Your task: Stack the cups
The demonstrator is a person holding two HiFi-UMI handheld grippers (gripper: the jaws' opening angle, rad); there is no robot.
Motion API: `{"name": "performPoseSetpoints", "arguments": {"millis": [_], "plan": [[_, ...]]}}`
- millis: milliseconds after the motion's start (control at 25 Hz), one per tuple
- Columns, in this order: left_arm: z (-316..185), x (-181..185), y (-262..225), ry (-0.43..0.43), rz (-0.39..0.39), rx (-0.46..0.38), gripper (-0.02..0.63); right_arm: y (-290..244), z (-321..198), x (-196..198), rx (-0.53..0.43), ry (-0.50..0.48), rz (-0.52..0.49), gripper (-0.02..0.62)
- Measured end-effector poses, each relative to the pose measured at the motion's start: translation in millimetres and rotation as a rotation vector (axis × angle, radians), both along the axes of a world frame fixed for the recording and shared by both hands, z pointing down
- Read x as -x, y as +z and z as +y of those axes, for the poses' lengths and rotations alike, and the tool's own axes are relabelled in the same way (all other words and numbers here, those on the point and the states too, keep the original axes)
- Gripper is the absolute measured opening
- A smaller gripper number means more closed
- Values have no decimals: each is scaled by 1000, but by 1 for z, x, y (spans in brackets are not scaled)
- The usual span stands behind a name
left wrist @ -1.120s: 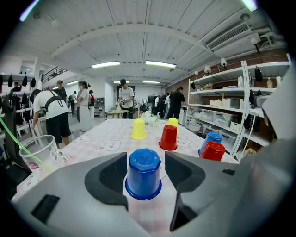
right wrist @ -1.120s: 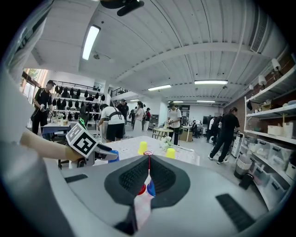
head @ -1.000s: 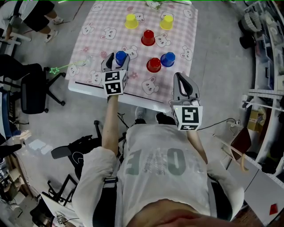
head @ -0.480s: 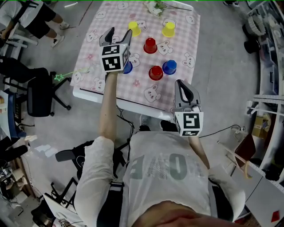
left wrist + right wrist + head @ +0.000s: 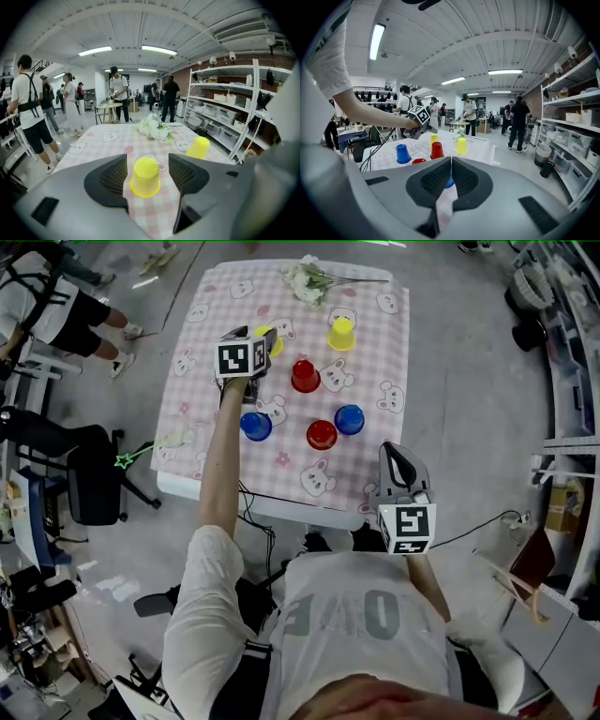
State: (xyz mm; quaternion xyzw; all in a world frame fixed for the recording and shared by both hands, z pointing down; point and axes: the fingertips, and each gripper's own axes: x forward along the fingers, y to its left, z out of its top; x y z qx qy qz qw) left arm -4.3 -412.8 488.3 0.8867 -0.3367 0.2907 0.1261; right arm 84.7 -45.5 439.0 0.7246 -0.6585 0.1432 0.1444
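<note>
L gripper (image 5: pixel 147 174) released, jaws either side of upside-down yellow cup (image 5: pixel 145 177) on table (image 5: pixel 375 474), not touching it. R gripper (image 5: pixel 451 176) clenched, empty, by table's near edge.

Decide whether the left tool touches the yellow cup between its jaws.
Apart. Left gripper view: left tool open, cloth showing between yellow cup and each jaw.

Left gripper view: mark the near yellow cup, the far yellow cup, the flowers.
near yellow cup (image 5: pixel 145 177), left gripper view, middle of its side wall
far yellow cup (image 5: pixel 198 147), left gripper view, side wall
flowers (image 5: pixel 153 128), left gripper view, white blooms
</note>
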Motion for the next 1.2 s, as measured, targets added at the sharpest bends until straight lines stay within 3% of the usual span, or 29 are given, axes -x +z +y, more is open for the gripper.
{"name": "performPoseSetpoints", "arguments": {"millis": [480,640,880,1080,1200], "plan": [[-15,-11,34,7,-72,115,239,14,-1,-19,29,39,-14,29],[-13,-12,24,35,-91,81,236,10,-4,-17,24,31,-9,29],[2,-16,-21,120,-53,0,235,5,-10,-4,15,6,-1,31],[43,-11,-64,195,-35,-98,235,-1,-11,10,-2,-21,3,31],[76,-6,-78,231,-25,-116,235,-4,-9,17,-6,-37,5,31]]}}
